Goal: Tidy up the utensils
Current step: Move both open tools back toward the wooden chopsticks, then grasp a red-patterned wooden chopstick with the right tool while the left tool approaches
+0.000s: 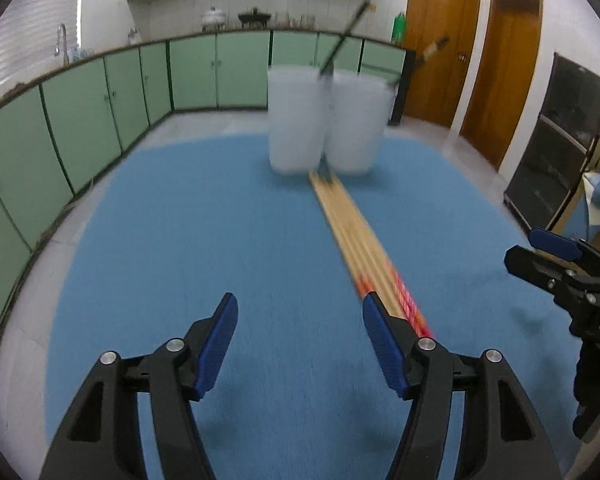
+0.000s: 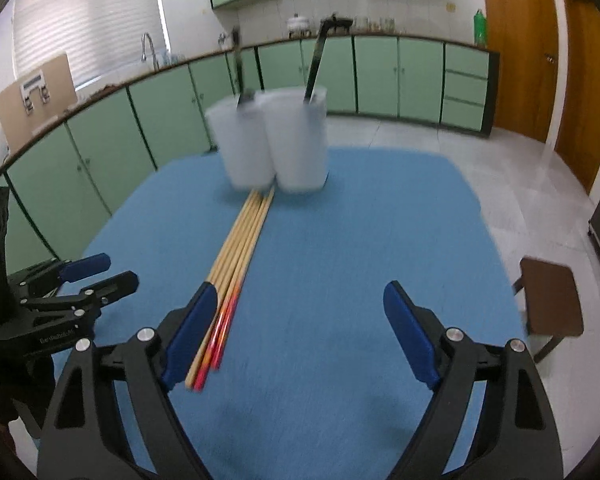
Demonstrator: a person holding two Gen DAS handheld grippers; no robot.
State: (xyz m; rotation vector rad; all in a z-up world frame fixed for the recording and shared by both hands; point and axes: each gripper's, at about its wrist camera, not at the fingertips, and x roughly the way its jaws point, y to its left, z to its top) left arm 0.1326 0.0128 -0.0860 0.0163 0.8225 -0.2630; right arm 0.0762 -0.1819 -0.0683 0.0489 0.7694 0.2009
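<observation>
I have both tools released and empty, left tool (image 1: 300,340) and right tool (image 2: 296,332) flanking the chopsticks (image 2: 236,264) that lie bundled on the blue counter (image 2: 340,280), tips toward two cups (image 2: 276,148), ready for pickup.

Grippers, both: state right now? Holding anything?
Left gripper: open, holding nothing; chopsticks lie by its right finger.
Right gripper: open, holding nothing; same chopsticks by its left finger.
</observation>
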